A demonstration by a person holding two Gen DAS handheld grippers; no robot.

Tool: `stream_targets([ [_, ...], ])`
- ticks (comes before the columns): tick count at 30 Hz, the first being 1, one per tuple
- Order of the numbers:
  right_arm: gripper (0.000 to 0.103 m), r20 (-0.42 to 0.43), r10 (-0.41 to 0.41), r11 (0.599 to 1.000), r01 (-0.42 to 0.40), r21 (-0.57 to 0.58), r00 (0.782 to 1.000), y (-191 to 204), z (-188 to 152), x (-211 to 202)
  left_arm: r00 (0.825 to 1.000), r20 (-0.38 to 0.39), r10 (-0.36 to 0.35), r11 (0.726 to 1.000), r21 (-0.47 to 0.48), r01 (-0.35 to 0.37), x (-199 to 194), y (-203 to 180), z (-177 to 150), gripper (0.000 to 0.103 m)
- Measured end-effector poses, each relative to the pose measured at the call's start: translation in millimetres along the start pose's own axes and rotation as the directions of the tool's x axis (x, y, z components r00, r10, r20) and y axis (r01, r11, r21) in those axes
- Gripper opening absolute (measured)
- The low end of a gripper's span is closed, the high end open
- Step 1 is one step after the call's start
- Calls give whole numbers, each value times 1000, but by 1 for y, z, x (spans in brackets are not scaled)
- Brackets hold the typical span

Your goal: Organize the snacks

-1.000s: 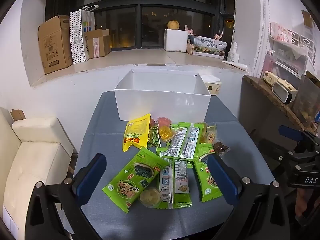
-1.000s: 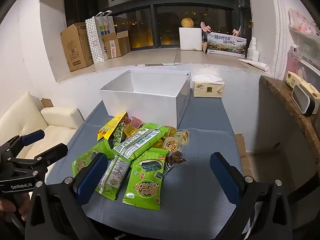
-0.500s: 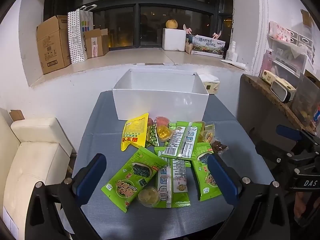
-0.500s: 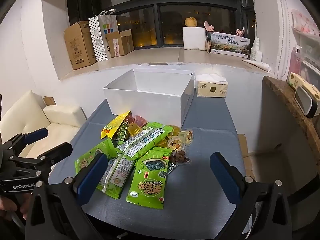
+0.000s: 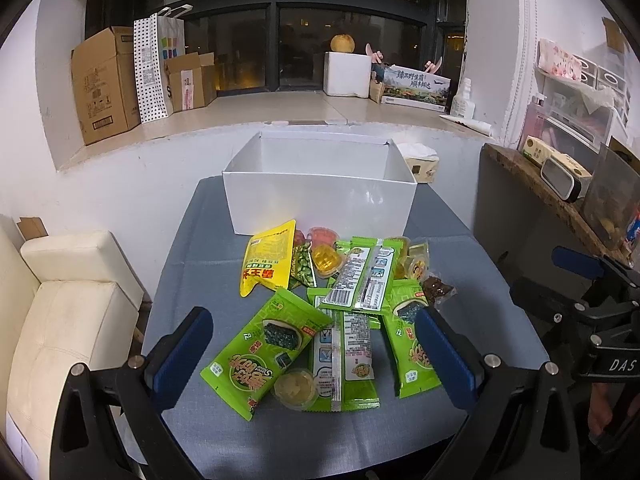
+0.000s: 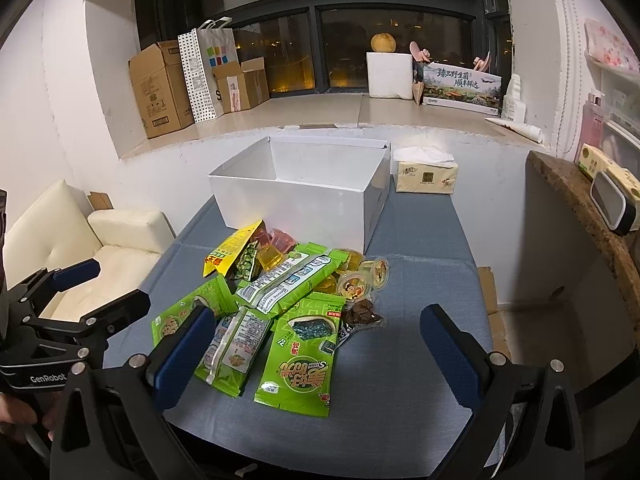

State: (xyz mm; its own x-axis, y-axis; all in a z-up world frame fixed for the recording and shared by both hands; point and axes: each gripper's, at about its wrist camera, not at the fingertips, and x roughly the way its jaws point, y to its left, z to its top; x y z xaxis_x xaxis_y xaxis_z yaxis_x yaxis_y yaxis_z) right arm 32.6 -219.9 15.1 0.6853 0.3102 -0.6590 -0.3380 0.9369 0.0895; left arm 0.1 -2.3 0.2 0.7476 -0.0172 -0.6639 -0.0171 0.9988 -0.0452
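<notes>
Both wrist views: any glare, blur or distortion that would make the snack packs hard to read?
Left wrist view: strong fisheye bending at the edges, dark corners; the snack pile is sharp, with soft sheen on the white box. Right wrist view: same bending; the dark window shows small light reflections; the green seaweed pack prints legibly; no motion blur.

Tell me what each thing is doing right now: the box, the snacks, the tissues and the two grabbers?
white box: open on top, no snacks seen inside.
snack pile: loose on the table, packets overlapping.
yellow packet: leaning against the box front.
tissue box: open, tissue sticking out.
left gripper: jaws open, holding nothing.
right gripper: jaws open, holding nothing.
</notes>
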Motion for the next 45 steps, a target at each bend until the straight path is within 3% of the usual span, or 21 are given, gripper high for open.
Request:
stream_targets([
  [45, 103, -19, 1, 1000, -1, -2, 1000, 1, -4, 6, 1000, -26, -17, 1000, -4, 17, 3, -2, -3, 103],
])
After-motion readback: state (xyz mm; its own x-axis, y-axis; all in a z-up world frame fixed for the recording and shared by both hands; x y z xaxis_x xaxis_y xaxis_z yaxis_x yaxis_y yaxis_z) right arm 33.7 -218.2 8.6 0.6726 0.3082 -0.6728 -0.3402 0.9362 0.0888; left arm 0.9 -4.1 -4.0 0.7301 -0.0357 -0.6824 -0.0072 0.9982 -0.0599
